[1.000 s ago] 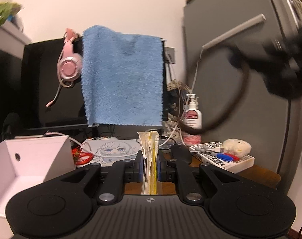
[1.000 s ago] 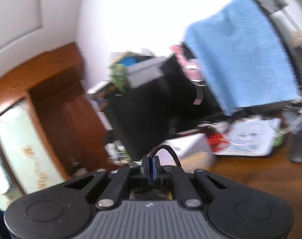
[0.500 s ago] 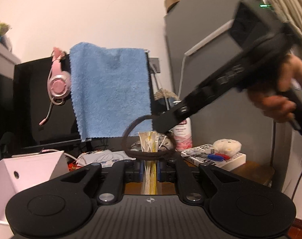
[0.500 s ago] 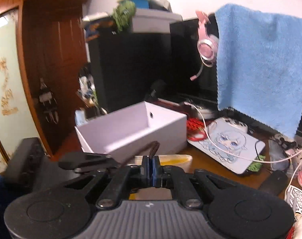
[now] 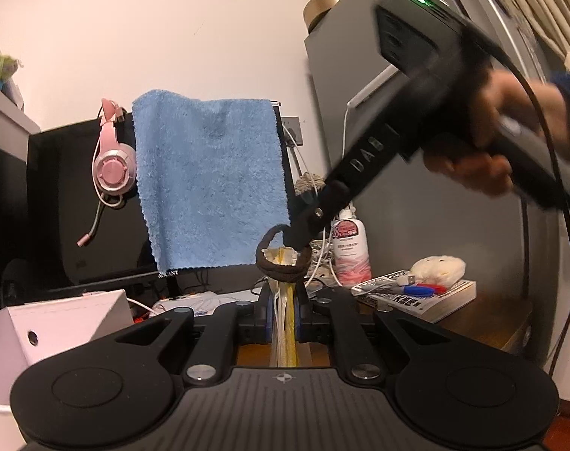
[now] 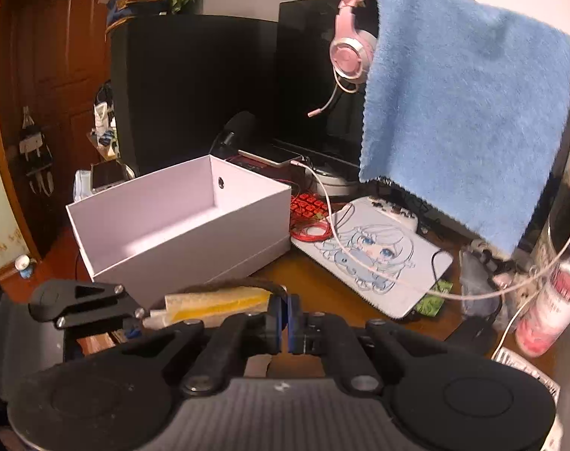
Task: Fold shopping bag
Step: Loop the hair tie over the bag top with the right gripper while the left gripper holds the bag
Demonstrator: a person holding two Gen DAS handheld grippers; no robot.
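A dark monitor [image 6: 225,86] is seen at the back of the wooden desk [image 6: 315,285], its right half covered by a blue towel [image 5: 209,184] draped over the top edge, with a pink headset [image 5: 112,165] hung beside it. An open white box [image 6: 179,225] is set on the desk to the left; its near end is cut off in the left wrist view. The folded shopping bag [image 5: 283,319], cream and yellow, is clamped edge-on between the closed fingers of the left gripper [image 5: 283,321], so only its thin folded edges can be made out there; in the right wrist view it is seen lengthwise just above the desk. A dark elastic band [image 5: 281,263] is looped around the bag's upper end. The band is pinched in the right gripper [image 6: 284,317], whose jaws are pressed together; much of the band is hidden behind the fingers. The hand [image 5: 484,143] holding that gripper is blurred, and its sleeve is cut off at the frame edge.
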